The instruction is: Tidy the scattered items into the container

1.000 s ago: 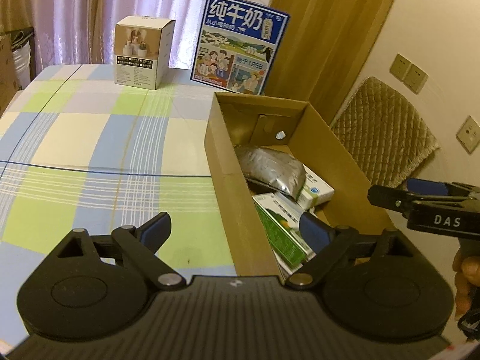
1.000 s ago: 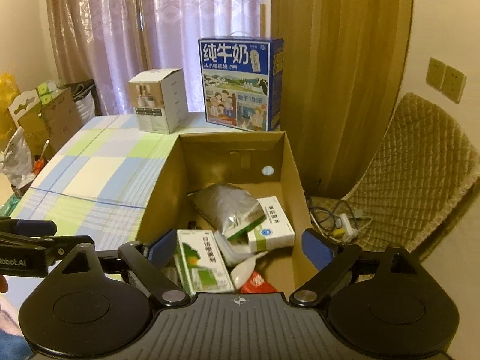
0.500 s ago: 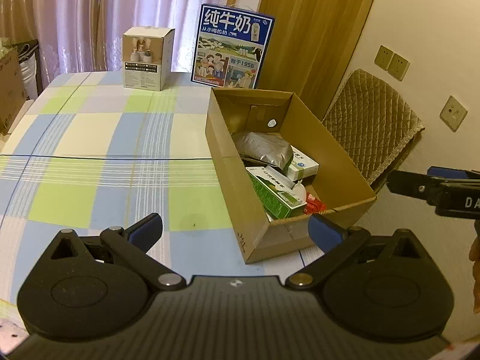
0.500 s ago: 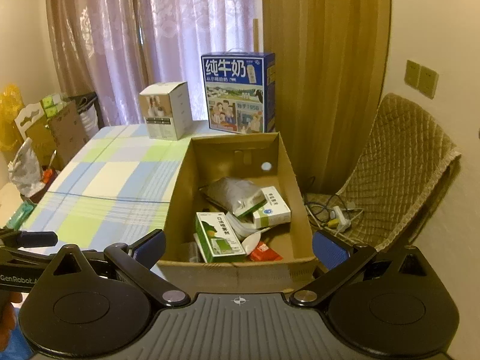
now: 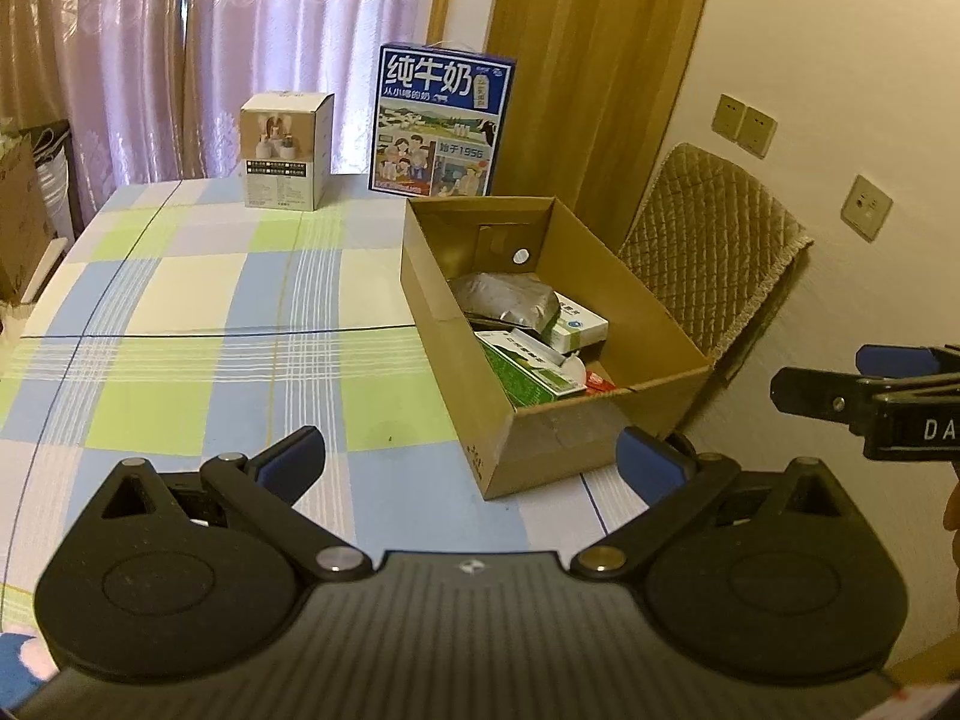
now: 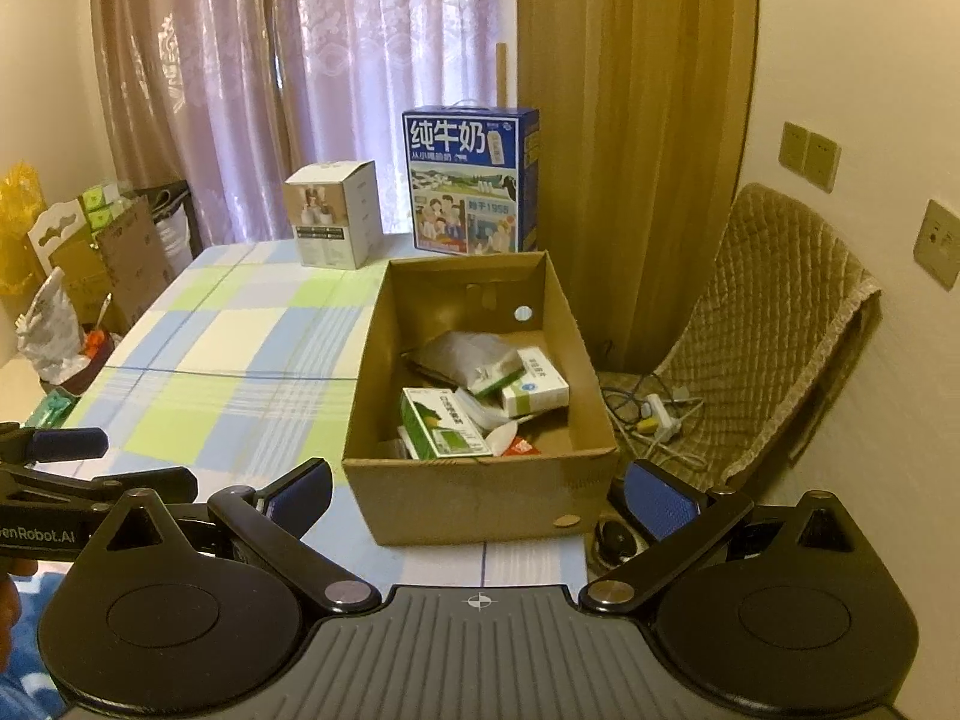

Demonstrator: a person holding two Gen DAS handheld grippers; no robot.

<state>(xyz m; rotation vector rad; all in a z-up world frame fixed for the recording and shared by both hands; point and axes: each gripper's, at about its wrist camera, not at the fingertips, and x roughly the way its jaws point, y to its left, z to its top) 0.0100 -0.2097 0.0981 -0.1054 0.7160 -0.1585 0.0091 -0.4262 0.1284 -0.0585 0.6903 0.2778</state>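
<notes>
1. Right wrist view only: floor clutter left of the table (image 6: pixel 240 360), i.e. a brown carton (image 6: pixel 129 261), a yellow bag (image 6: pixel 18 210) and a white bag (image 6: pixel 51 336); also a cable and plug (image 6: pixel 654 414) on the floor by the quilted chair (image 6: pixel 774 348).
2. Left wrist view only: the right gripper (image 5: pixel 864 381) from the side, at the frame's right edge.
3. Cardboard box (image 6: pixel 474 501) sits at the table's right edge, open top. Inside: silver foil pouch (image 6: pixel 468 354), green-white carton (image 6: pixel 441 423), white-blue box (image 6: pixel 534 387), small red packet (image 6: pixel 519 449). All piled toward the near-left half.
4. Tablecloth bare of loose items; only the milk case (image 5: pixel 441 120) and white cube box (image 5: pixel 285 150) stand at the far edge.
5. Left gripper (image 5: pixel 474 462): fingers spread wide, nothing between. Right gripper: same in its own view, fully spread, empty.
</notes>
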